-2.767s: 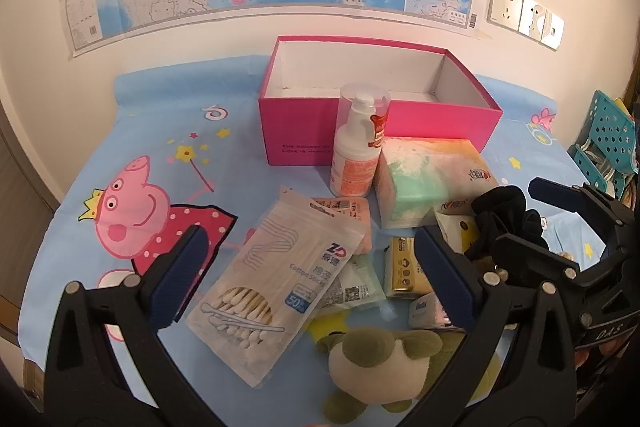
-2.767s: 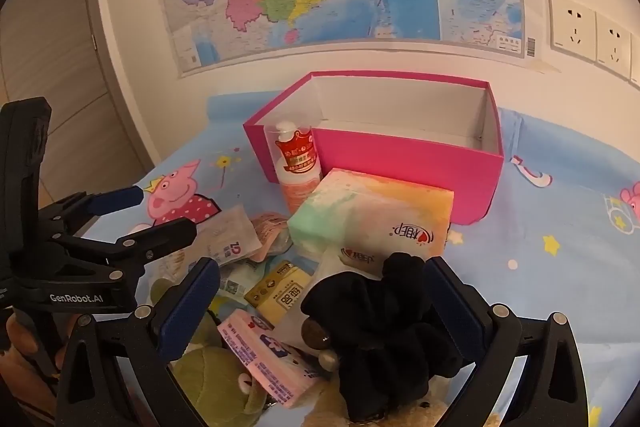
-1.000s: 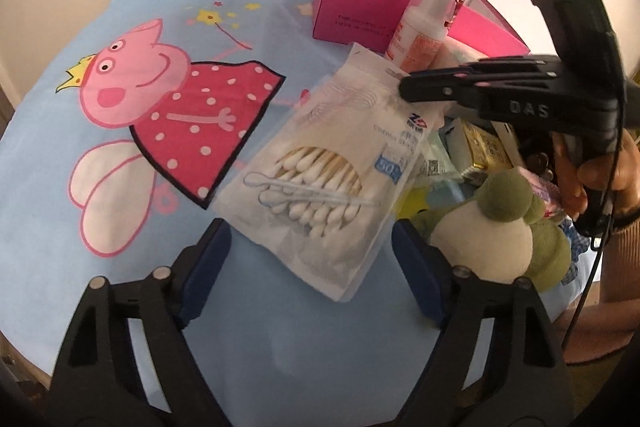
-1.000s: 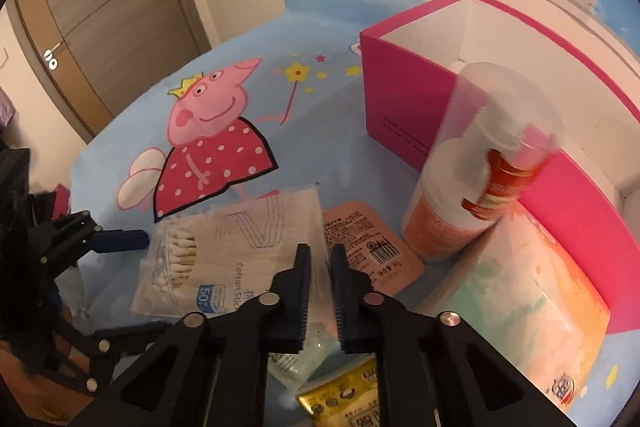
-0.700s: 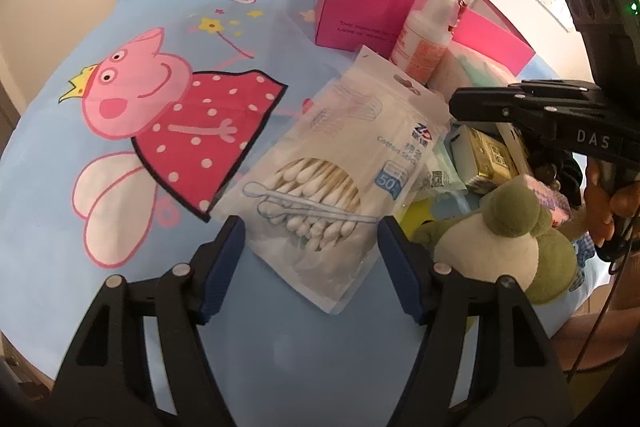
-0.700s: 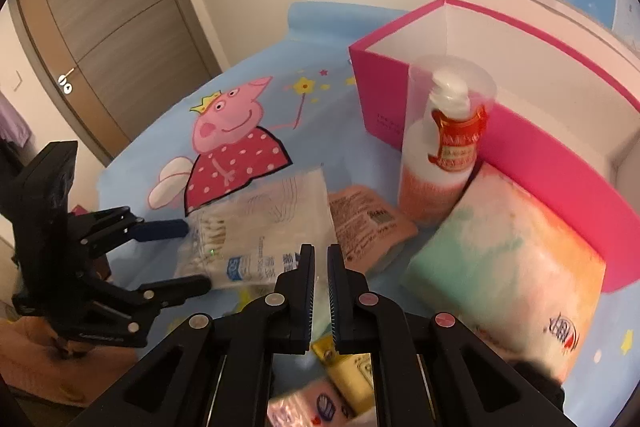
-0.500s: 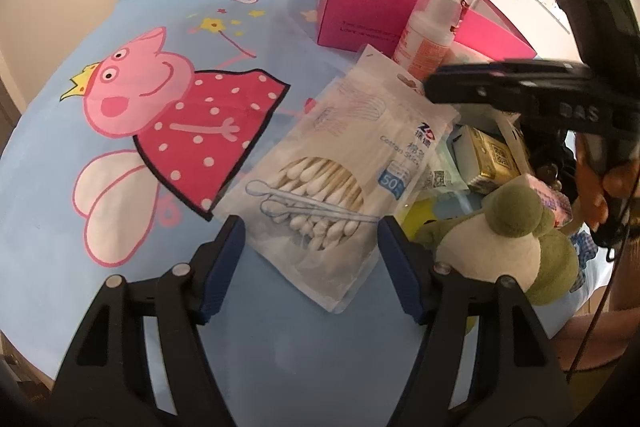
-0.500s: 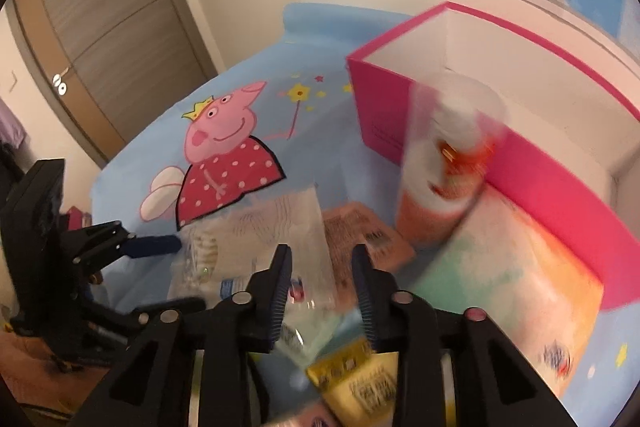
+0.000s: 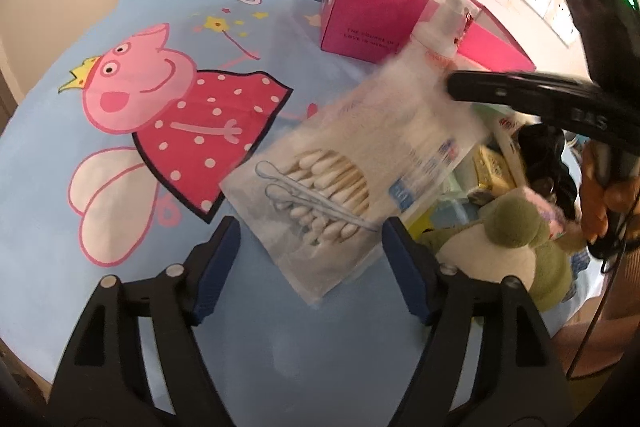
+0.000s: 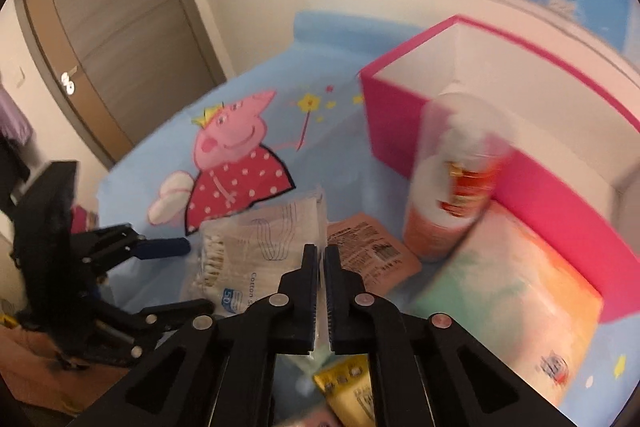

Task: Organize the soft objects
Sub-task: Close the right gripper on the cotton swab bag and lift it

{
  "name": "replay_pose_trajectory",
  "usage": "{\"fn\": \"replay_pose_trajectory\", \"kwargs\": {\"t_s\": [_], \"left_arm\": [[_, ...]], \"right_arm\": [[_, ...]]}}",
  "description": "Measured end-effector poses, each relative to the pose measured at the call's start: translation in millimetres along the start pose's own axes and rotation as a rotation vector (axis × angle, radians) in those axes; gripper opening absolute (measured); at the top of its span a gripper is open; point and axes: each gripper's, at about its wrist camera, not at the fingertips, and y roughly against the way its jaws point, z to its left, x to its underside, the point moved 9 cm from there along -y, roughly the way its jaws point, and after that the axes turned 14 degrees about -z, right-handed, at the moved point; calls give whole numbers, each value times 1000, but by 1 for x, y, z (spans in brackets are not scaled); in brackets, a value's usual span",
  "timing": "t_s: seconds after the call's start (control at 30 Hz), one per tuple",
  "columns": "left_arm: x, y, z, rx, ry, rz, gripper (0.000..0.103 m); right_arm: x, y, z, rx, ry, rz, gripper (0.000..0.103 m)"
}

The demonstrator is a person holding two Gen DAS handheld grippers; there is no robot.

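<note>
The right gripper (image 10: 322, 255) has its flat black jaws pressed together on the top edge of a clear, crinkly plastic bag of cotton swabs (image 9: 340, 175), lifting that end while the lower end rests on the blue cartoon-printed tablecloth (image 9: 80, 27). The left gripper (image 9: 312, 239), blue-padded jaws opening, straddles the bag's lower end without touching. Nearby sit a fuzzy green plush toy (image 9: 508, 251) and a stiff pink box (image 9: 372, 23).

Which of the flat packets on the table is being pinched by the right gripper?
The clear cotton swab bag. The right gripper is shut on its top edge; the orange sachet beside it lies untouched.
</note>
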Motion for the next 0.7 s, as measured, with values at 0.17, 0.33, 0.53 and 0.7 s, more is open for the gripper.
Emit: {"fn": "replay_pose_trajectory", "kwargs": {"t_s": [0.17, 0.33, 0.53, 0.7], "left_arm": [[0, -3, -5, -1, -42, 12, 79], [-2, -3, -4, 1, -35, 13, 78], [0, -4, -5, -12, -62, 13, 78], [0, -3, -4, -10, -67, 3, 78]], "right_arm": [[5, 19, -8, -24, -72, -17, 3], [15, 3, -6, -13, -76, 44, 34], [30, -27, 3, -50, -57, 137, 34], [36, -32, 12, -66, -37, 134, 17]]}}
